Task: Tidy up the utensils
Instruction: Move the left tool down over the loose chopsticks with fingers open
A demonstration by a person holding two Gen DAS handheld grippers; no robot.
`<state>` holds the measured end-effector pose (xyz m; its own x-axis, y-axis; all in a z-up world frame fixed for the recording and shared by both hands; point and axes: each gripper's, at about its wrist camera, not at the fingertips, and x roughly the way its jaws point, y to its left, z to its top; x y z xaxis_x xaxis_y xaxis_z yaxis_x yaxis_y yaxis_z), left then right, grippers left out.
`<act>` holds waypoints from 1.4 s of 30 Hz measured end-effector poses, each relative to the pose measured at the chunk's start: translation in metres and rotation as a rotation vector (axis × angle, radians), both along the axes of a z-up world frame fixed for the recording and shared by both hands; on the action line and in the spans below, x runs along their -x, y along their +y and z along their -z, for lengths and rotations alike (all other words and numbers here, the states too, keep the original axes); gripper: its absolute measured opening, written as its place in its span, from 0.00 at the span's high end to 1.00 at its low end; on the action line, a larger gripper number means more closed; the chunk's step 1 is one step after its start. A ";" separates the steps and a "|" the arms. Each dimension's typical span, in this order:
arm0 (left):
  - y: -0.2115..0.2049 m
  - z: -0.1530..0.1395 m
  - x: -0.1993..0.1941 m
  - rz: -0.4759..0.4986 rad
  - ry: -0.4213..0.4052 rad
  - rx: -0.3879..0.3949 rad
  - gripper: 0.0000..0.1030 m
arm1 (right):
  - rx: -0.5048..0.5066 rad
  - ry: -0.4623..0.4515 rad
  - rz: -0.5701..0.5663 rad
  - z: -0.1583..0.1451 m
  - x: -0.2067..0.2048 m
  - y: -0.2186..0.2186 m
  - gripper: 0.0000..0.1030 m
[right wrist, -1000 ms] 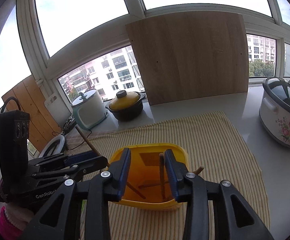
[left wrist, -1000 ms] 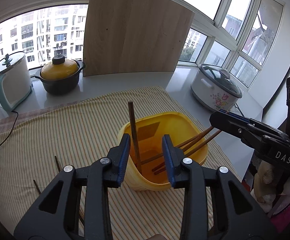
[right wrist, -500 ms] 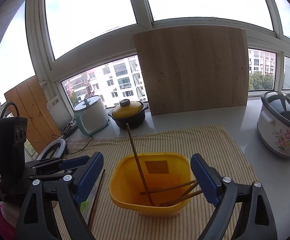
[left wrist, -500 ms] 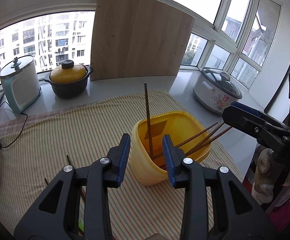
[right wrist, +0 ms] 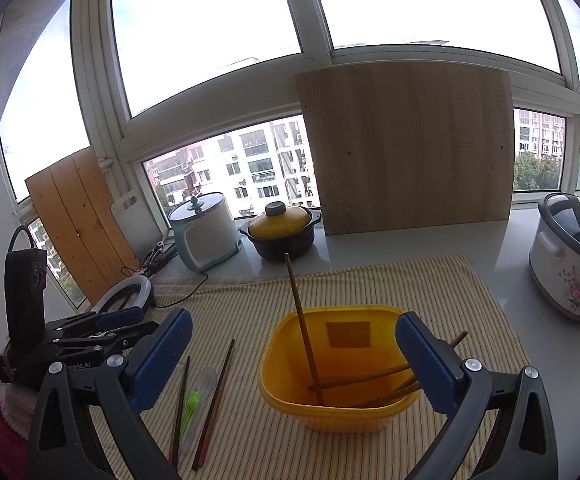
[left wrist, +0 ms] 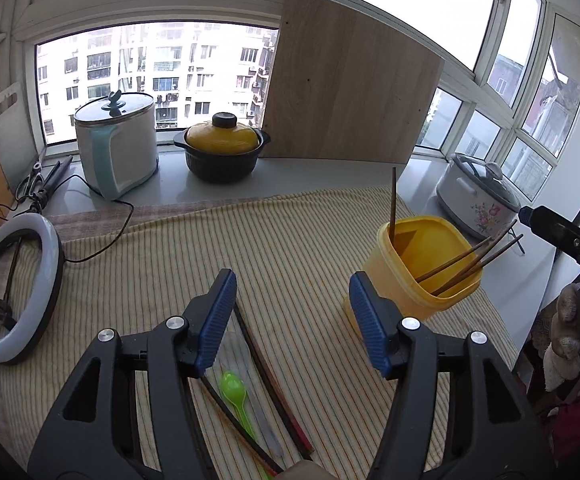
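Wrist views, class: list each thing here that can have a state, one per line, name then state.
Yellow tub: upright, lid off, holding chopsticks.
Chopsticks in tub: one steep, the rest leaning low to the right.
Loose chopsticks: lying flat on the striped cloth.
Green spoon: lying flat between them.
Clay pot: lid on.
Left tongs: open, just widened, nothing between.
Right tongs: open wide, just widened, empty.

Legible text: 1 item. Right wrist view: white lettering on the black body of the left gripper [right wrist: 124,322], partly cut off, reads "RobbLAI" or similar; first characters uncertain. Nothing else carries readable text in either view.
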<state>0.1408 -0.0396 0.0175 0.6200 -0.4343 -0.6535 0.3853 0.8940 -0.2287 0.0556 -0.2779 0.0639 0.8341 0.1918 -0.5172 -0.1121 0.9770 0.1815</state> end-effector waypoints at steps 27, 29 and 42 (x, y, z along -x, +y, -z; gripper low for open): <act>0.072 0.123 -0.005 -0.144 0.305 -0.035 0.56 | -0.046 0.354 -0.232 0.104 -0.071 0.121 0.28; 0.069 0.129 -0.007 -0.146 0.328 -0.032 0.63 | -0.049 0.408 -0.227 0.119 -0.082 0.125 0.36; 0.061 0.152 -0.027 -0.180 0.426 -0.024 0.88 | 0.008 0.611 -0.182 0.186 -0.124 0.139 0.71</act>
<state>0.1676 0.0212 -0.1344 0.3581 -0.3258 -0.8750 0.0996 0.9451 -0.3112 0.1793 -0.1387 -0.1223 0.3423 0.2966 -0.8915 -0.1551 0.9537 0.2577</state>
